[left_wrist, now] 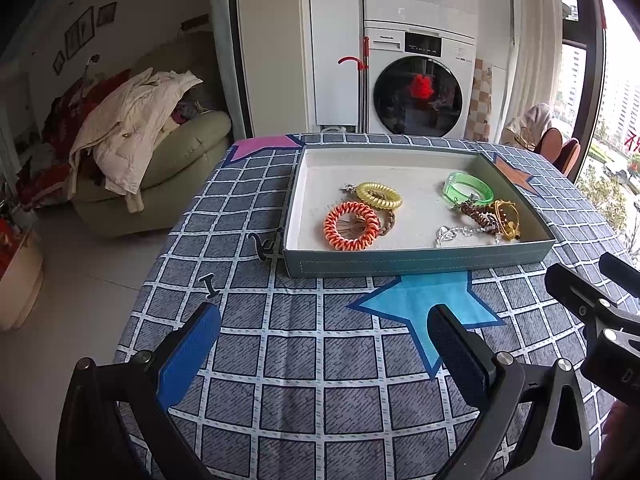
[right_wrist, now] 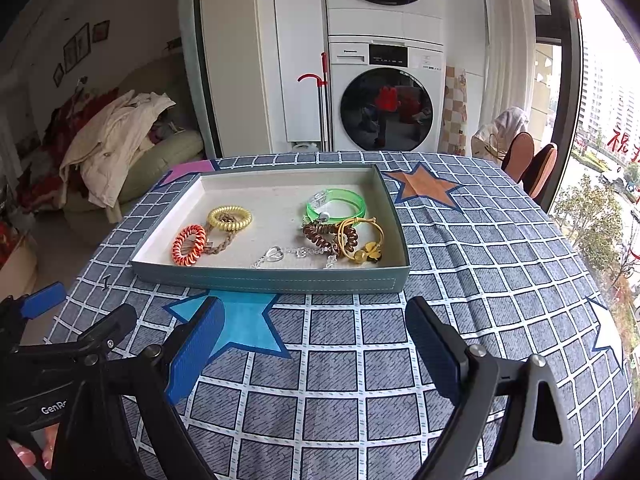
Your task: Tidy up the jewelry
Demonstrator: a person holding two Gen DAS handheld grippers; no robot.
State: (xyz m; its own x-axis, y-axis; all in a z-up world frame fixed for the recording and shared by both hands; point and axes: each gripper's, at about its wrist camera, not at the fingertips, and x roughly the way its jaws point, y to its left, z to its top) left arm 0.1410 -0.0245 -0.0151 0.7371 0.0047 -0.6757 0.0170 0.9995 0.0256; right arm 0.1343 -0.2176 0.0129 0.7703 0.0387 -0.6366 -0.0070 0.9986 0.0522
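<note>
A grey-green tray (left_wrist: 416,266) (right_wrist: 268,282) with a white lining sits on the checked tablecloth. Inside lie an orange spiral hair tie (left_wrist: 351,225) (right_wrist: 189,245), a yellow spiral hair tie (left_wrist: 379,195) (right_wrist: 230,218), a green bangle (left_wrist: 468,187) (right_wrist: 336,203), a brown spiral tie (left_wrist: 478,214) (right_wrist: 320,234), a gold bracelet (left_wrist: 507,219) (right_wrist: 362,240) and a silver chain (left_wrist: 456,233) (right_wrist: 288,254). My left gripper (left_wrist: 324,344) and my right gripper (right_wrist: 314,340) both hover open over the cloth, short of the tray's near wall, holding nothing.
The table's left edge drops to a tiled floor. An armchair (left_wrist: 168,160) piled with clothes stands at the left, stacked washing machines (left_wrist: 420,92) behind, chairs (right_wrist: 532,168) and a window at the right. The right gripper's body (left_wrist: 600,316) shows beside the left one.
</note>
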